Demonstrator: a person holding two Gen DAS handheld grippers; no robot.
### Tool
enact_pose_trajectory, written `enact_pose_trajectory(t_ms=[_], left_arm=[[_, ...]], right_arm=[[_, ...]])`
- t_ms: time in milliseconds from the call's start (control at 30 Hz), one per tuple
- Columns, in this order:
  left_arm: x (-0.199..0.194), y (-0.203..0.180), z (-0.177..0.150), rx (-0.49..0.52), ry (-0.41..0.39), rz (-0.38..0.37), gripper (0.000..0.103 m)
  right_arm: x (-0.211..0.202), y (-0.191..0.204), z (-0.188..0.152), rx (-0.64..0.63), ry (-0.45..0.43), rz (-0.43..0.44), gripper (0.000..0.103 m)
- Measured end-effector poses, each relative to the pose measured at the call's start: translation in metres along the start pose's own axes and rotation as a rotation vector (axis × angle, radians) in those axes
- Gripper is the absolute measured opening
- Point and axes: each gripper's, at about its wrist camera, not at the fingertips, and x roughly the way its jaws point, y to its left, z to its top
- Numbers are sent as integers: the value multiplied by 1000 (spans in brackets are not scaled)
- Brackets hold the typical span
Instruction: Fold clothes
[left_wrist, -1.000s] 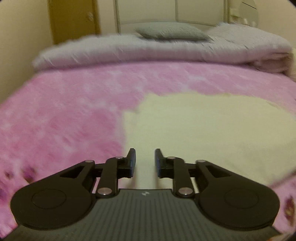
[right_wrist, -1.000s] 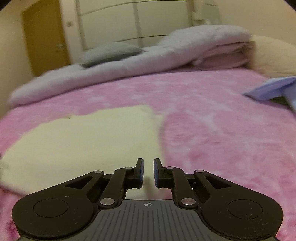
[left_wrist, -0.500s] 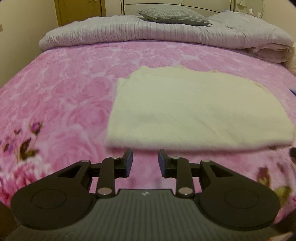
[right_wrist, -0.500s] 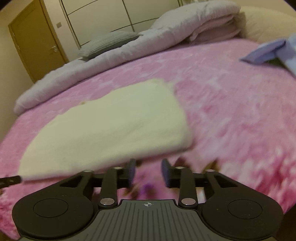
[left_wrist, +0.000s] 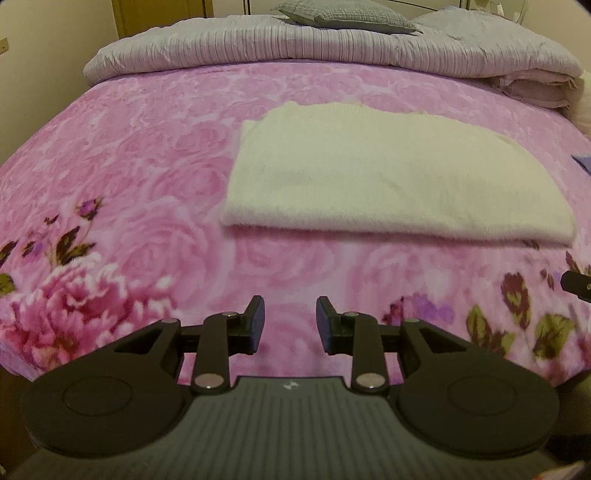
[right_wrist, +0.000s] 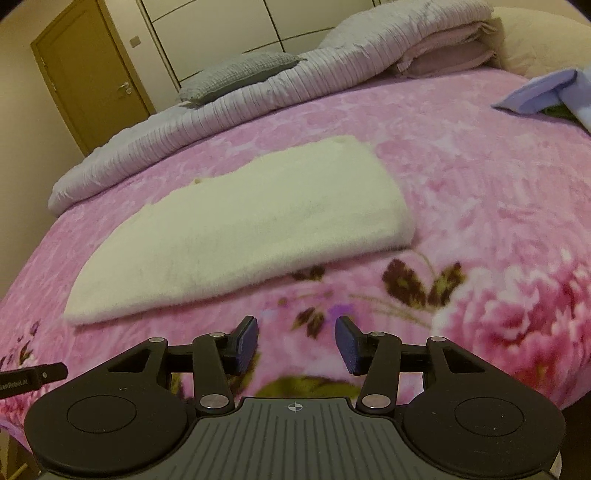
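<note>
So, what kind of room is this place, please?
Most likely a bedroom in a home: a bed under a pink floral blanket, a rolled-back grey duvet with a grey pillow, and a wooden door.

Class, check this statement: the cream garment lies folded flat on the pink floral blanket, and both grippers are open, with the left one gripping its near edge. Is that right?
Not quite. The left gripper grips nothing: the left wrist view shows it short of the cream garment, over the pink floral blanket. The rest holds; the right gripper is open too.
</note>
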Motion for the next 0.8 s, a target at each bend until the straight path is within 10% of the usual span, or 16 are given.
enact_pose_trajectory(t_ms=[800], left_arm=[[9,-12,-3,17,-31,-52,28]], right_arm=[[-2,10,9,-103,-13,-135,49]])
